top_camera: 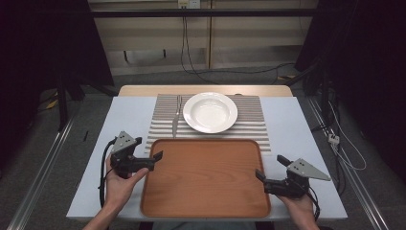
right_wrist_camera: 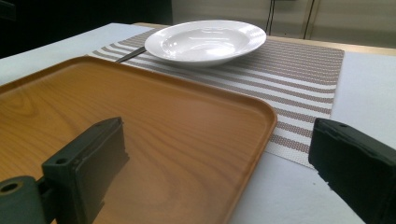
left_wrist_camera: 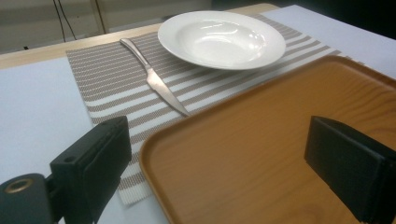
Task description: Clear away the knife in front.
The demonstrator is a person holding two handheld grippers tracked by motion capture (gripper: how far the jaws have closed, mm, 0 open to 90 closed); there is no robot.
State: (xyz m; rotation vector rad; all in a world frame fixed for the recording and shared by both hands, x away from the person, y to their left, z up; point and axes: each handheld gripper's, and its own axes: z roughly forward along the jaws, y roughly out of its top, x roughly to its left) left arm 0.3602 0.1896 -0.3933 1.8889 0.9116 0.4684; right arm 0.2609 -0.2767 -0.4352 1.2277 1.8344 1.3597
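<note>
High view: rectangular brown wooden tray (top_camera: 206, 179) on counter, left tongs (top_camera: 151, 154) wide astride its near-left corner, right tongs (top_camera: 269, 168) wide at its right edge; left gripper view: corner between jaws; right gripper view: tray's far-right corner (right_wrist_camera: 261, 116) between jaws.

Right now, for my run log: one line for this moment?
left gripper: open, at tray left rim | right gripper: open, right rim | plate: on placemat

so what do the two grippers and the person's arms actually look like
Both are black handheld tools. The left gripper and the right gripper each have two blocky black jaws with flat pads, and each carries a grey three-cornered plate on top. A black cable trails from each one toward the person. The forearms are bare, with no sleeves or gloves in view.
</note>
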